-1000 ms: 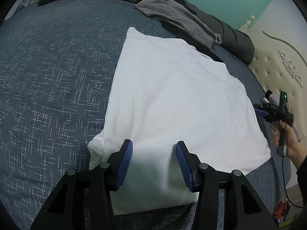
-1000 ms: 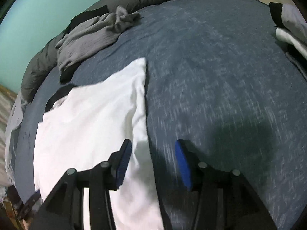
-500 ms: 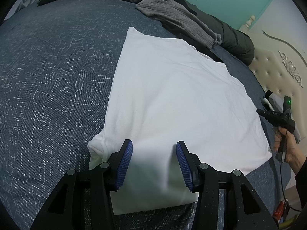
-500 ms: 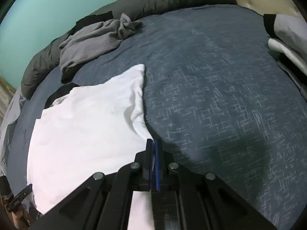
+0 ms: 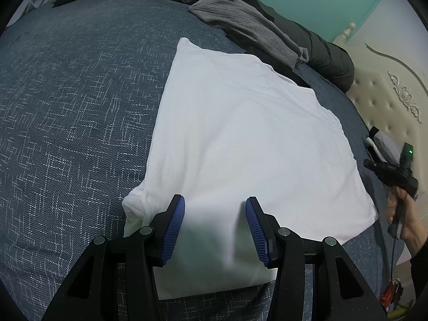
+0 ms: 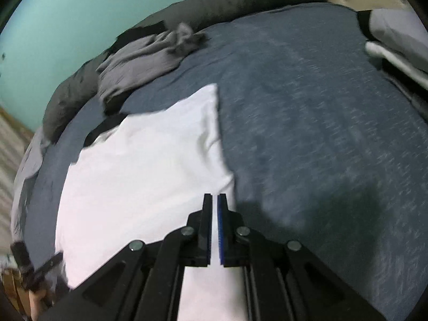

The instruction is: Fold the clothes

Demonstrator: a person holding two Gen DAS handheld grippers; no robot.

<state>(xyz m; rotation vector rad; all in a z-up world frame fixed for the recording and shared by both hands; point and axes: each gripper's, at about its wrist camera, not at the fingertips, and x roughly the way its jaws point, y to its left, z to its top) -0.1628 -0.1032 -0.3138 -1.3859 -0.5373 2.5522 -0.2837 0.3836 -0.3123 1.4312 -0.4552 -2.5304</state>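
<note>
White cotton shirt (image 5: pixel 248 144) flat on blue woven bed (image 5: pixel 69 112). Left gripper (image 5: pixel 215 227) jaws spread at hem. Right gripper (image 6: pixel 214 230) jaws nearly pressed together; pinch unclear. Advice: lift edge evenly toward 12 o'clock.

The left hand-held gripper (image 5: pixel 215 226) gapes wide, while the right hand-held gripper (image 6: pixel 214 224) is pinched together.

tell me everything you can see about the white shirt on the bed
The white shirt is plain, soft-looking fabric, lying flat and partly folded into a rough rectangle on the blue-grey patterned bedspread. A small bunched flap sticks out at its near left corner. The open left gripper hovers over its near edge; the right gripper looks shut at its right edge.
</note>
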